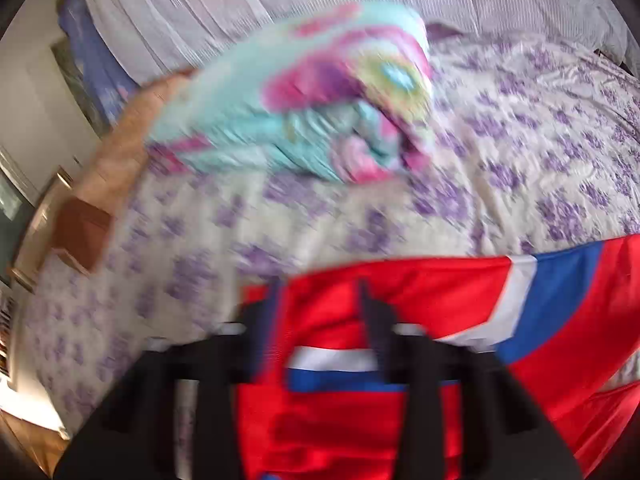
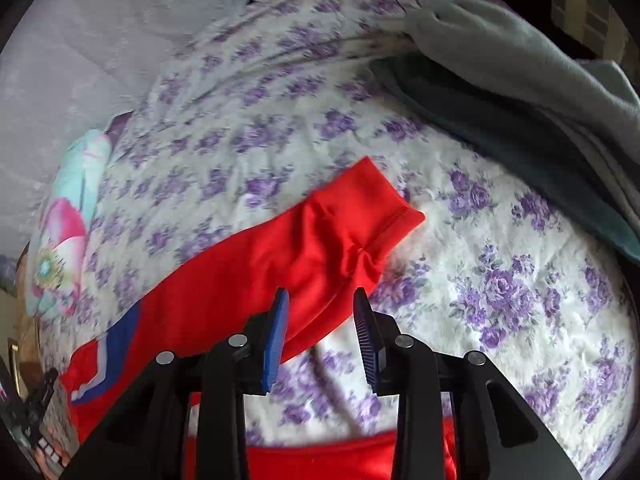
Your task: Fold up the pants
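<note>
Red pants with blue and white side stripes lie on the floral bedspread. In the right wrist view one leg runs up to its hem at centre, and more red cloth lies under the gripper base. My right gripper is open, with its fingertips over the near edge of that leg. In the blurred left wrist view the pants fill the lower right. My left gripper is open, its fingers standing over the red cloth by the stripes.
A rolled turquoise and pink blanket lies on the bed beyond the left gripper. Grey-green towels are piled at the far right. A striped sheet covers the head of the bed. Wooden furniture stands at the bed's left.
</note>
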Available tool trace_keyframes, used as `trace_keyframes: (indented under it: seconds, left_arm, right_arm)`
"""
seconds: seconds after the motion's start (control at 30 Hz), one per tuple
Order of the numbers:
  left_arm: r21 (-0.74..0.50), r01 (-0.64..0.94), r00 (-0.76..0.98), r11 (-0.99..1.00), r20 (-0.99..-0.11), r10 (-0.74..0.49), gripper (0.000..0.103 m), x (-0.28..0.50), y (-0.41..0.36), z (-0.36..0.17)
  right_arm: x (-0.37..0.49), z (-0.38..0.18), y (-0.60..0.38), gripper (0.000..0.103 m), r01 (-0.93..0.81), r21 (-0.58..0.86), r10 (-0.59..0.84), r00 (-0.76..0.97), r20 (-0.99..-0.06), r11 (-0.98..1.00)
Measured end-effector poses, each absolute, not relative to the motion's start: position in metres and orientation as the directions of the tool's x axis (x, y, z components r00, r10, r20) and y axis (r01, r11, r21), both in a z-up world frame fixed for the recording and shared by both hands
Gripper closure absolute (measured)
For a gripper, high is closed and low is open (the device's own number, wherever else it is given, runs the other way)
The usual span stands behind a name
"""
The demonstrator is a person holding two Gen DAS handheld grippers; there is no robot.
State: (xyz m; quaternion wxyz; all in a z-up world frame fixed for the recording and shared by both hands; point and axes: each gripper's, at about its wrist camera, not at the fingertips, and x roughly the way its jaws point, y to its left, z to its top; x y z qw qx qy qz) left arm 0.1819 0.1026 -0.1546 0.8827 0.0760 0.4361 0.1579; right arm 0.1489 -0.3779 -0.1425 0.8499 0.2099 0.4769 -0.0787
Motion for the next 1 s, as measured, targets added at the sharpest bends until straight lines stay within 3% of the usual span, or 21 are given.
trace_keyframes:
  seconds: [0.07, 0.23, 0.33, 0.57, 0.73, 0.77, 0.8, 0.87, 1.0]
  left_arm:
    - [0.299, -0.228, 0.605, 0.927, -0.702, 0.375, 0.012, 0.175, 0.116, -0.147]
    - [0.396, -0.159, 0.608, 0.904, -0.683, 0.406, 0.012, 0.194, 0.151, -0.159]
    - [0.317, -0.032, 0.618, 0.948, -0.739, 0.267, 0.012, 0.209, 0.171, -0.165]
    - [0.142, 0.284, 0.506, 0.948, -0.862, -0.022, 0.012, 0.236, 0.168, -0.195]
    - [0.156, 0.401, 0.432, 0.903, -0.901, -0.036, 0.013, 0.246, 0.144, -0.229]
    - [0.113, 0.398, 0.418, 0.910, -0.906, -0.071, 0.033, 0.249, 0.144, -0.231]
    - [0.039, 0.416, 0.381, 0.908, -0.914, -0.135, 0.071, 0.251, 0.144, -0.231]
    - [-0.002, 0.474, 0.351, 0.880, -0.917, -0.191, 0.095, 0.247, 0.135, -0.226]
    - [-0.012, 0.468, 0.396, 0.884, -0.891, -0.222, 0.096, 0.234, 0.137, -0.207]
  right_arm:
    - [0.138, -0.122, -0.347, 0.066, 0.255, 0.322, 0.125, 0.575, -0.808, 0.912]
    - [0.125, -0.102, -0.260, 0.064, 0.040, 0.357, 0.265, 0.593, -0.760, 0.933]
    - [0.126, -0.100, -0.213, 0.064, -0.063, 0.366, 0.334, 0.573, -0.748, 0.928]
    - [0.127, -0.106, -0.162, 0.064, -0.144, 0.282, 0.314, 0.548, -0.775, 0.948]
    - [0.160, -0.120, -0.146, 0.063, -0.243, 0.284, 0.372, 0.525, -0.765, 0.928]
    - [0.170, -0.124, -0.141, 0.063, -0.265, 0.293, 0.392, 0.515, -0.762, 0.919]
    - [0.180, -0.128, -0.136, 0.062, -0.283, 0.299, 0.406, 0.506, -0.761, 0.911]
    - [0.200, -0.137, -0.127, 0.062, -0.310, 0.314, 0.432, 0.477, -0.766, 0.898]
    - [0.231, -0.148, -0.105, 0.062, -0.394, 0.366, 0.513, 0.388, -0.766, 0.843]
